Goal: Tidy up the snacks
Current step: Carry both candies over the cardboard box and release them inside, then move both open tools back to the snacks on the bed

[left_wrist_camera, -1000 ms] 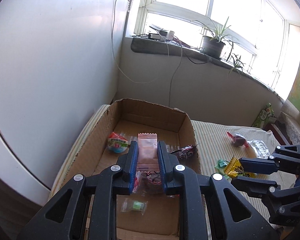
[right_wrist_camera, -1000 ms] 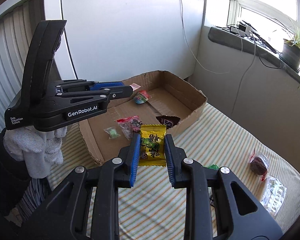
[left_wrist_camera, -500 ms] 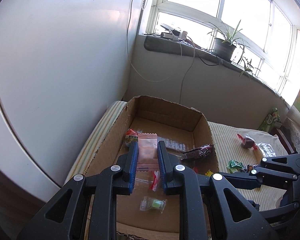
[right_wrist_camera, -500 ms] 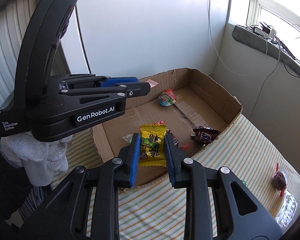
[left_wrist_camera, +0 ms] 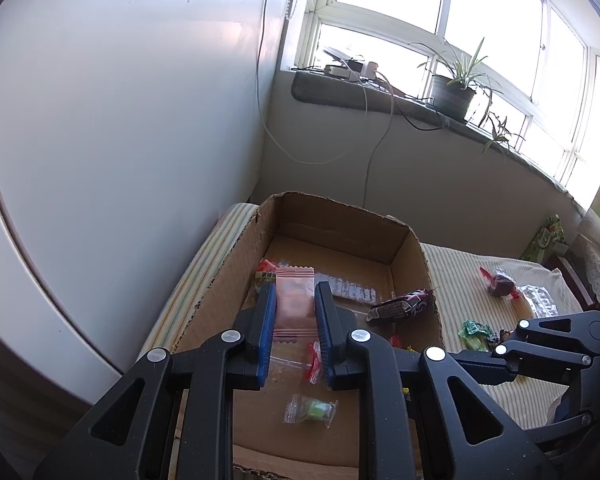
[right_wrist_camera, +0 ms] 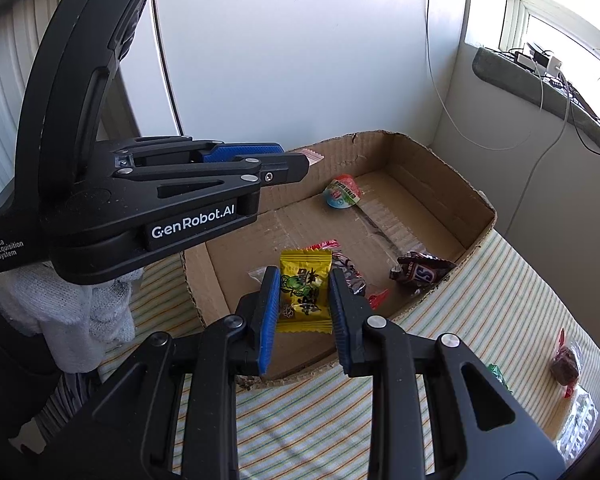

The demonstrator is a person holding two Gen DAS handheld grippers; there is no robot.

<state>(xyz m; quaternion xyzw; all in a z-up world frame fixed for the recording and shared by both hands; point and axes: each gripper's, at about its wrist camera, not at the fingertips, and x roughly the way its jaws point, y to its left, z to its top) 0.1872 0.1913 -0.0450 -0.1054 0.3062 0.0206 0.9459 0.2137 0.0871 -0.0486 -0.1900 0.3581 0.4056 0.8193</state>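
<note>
Striped cloth [right_wrist_camera: 500, 300] covers the bench carrying an open cardboard box [right_wrist_camera: 452, 184]. Left claw [left_wrist_camera: 295, 316] clenches a pink sachet [left_wrist_camera: 294, 300] and right claw [right_wrist_camera: 305, 300] a yellow candy packet [right_wrist_camera: 305, 292], both above the box. Both claws crowd the box's near end, so they may collide, or a release near the low wall could let a packet land outside.

1. "GenRobot.AI" in white on the side of the left tool [right_wrist_camera: 296, 168].
2. "Data Acquisition System", small white print, on the same tool's body.
3. Partial white letters on the brown chocolate bar wrapper [right_wrist_camera: 420, 274]; unreadable in full.
</note>
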